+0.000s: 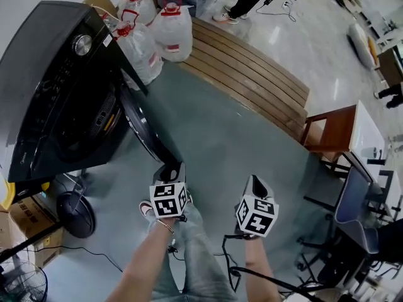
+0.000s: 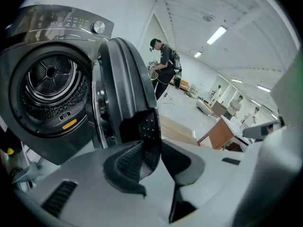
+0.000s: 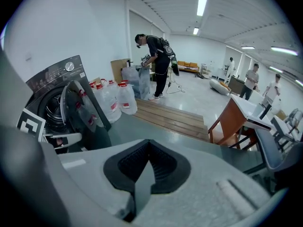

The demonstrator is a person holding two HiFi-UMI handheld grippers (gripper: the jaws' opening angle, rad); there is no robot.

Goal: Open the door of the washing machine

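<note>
The black front-loading washing machine (image 1: 56, 87) stands at the left with its round door (image 1: 141, 128) swung wide out, and the drum (image 2: 49, 79) shows bare. My left gripper (image 1: 171, 168) is at the door's free edge. In the left gripper view that edge (image 2: 147, 131) runs down between the two pads (image 2: 128, 162). The left pad lies against it, a slit shows on the right side, and the left gripper (image 2: 154, 160) is open. My right gripper (image 1: 254, 182) hangs over the floor to the right, away from the machine. Its tips (image 3: 149, 148) meet with nothing between them.
Several large water jugs (image 1: 160, 30) stand behind the door beside a low wooden platform (image 1: 252, 74). A wooden table (image 1: 334, 131) and an office chair (image 1: 356, 212) are at the right. A floor fan (image 1: 75, 212) and cardboard boxes (image 1: 28, 216) sit below the machine. A person (image 2: 163, 65) stands far off.
</note>
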